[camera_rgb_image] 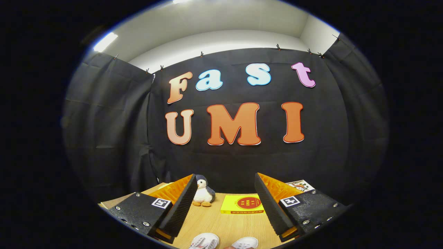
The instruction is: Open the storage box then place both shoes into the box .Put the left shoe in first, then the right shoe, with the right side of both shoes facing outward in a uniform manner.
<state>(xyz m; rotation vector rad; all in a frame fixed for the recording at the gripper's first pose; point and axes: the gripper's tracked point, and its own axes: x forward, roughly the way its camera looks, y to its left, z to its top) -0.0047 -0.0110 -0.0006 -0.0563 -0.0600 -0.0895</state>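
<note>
1. The two white shoes (223, 242) lie on the wooden worktop (221, 223), low between the fingers and nearer than their tips. I see just the toe ends, one at (205, 240) and one at (245, 242), side by side and a little apart. I cannot tell which is the left shoe.
2. The storage box is not something I can place from here, so I judge the opening step is not yet begun.
3. I expect each shoe to be light, with a soft upper that gives under pressure and a stiffer sole (the toe caps look smooth, maybe slippery). A hold across the heel collar or the side wall near the opening seems safer than on the rounded toe, where the pads may slide off.
4. The gripper (224, 202) has its fingers wide apart, and they hold nothing and touch nothing. The ribbed black pads (180, 207) face each other with bare worktop between them.
5. Beyond the fingers, near the black cloth wall, stand a small penguin toy (203, 195) and a flat yellow box (242, 204) with a red circle. A printed card (301, 185) lies behind the right finger.
</note>
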